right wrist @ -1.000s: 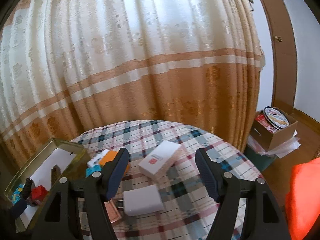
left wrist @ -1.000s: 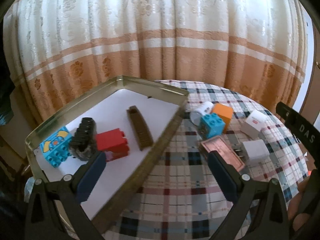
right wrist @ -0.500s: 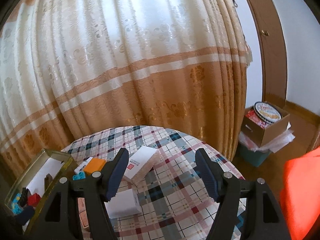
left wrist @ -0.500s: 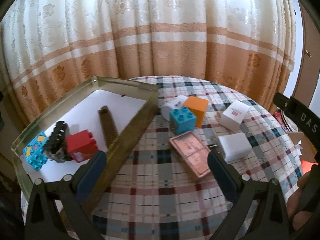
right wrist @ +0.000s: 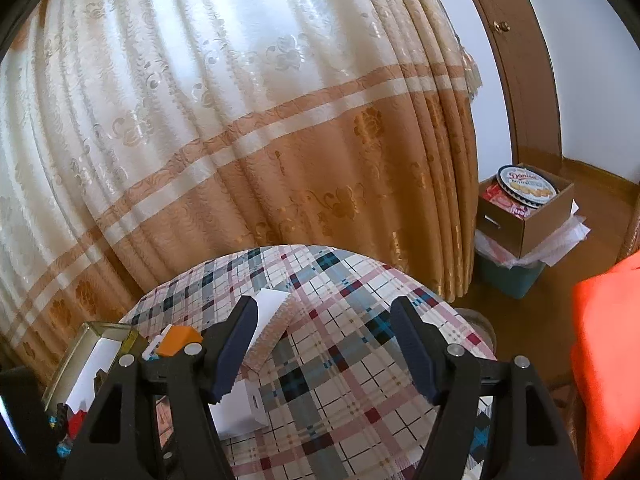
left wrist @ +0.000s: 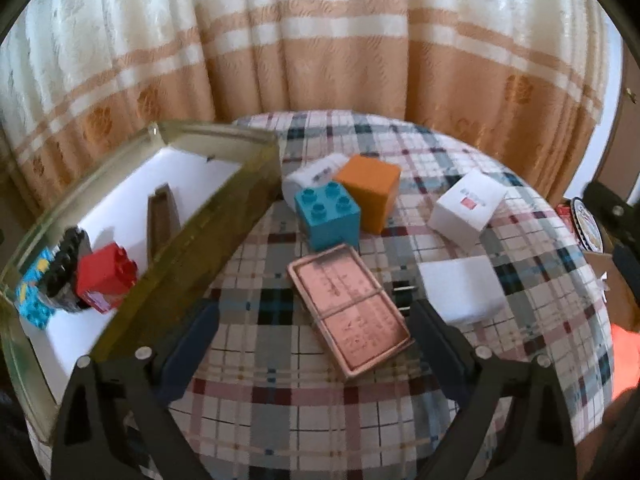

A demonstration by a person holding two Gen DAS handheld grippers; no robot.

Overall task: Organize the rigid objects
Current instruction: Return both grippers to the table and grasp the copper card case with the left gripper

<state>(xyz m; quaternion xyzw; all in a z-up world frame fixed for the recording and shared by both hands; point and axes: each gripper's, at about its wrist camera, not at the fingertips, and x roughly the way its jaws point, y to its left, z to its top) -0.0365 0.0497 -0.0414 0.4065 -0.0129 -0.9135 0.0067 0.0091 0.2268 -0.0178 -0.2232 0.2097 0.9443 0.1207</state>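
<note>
We've got matching hardware on both sides: the left gripper (left wrist: 314,334) and right gripper (right wrist: 323,348) each have chunky matte-black triangular frames with cutouts, shiny round silver screws near the finger bases, and dark navy-blue fingers (right wrist: 236,344) with rounded tips.

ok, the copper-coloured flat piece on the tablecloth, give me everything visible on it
The copper tray is a flat, shallow rectangle with a raised rim and a cross ridge splitting it into two panels; the surface looks like dull pinkish metal with faint markings. It lies flat and skewed on the plaid tablecloth, just below the teal brick, between the open left tongs, untouched.
</note>
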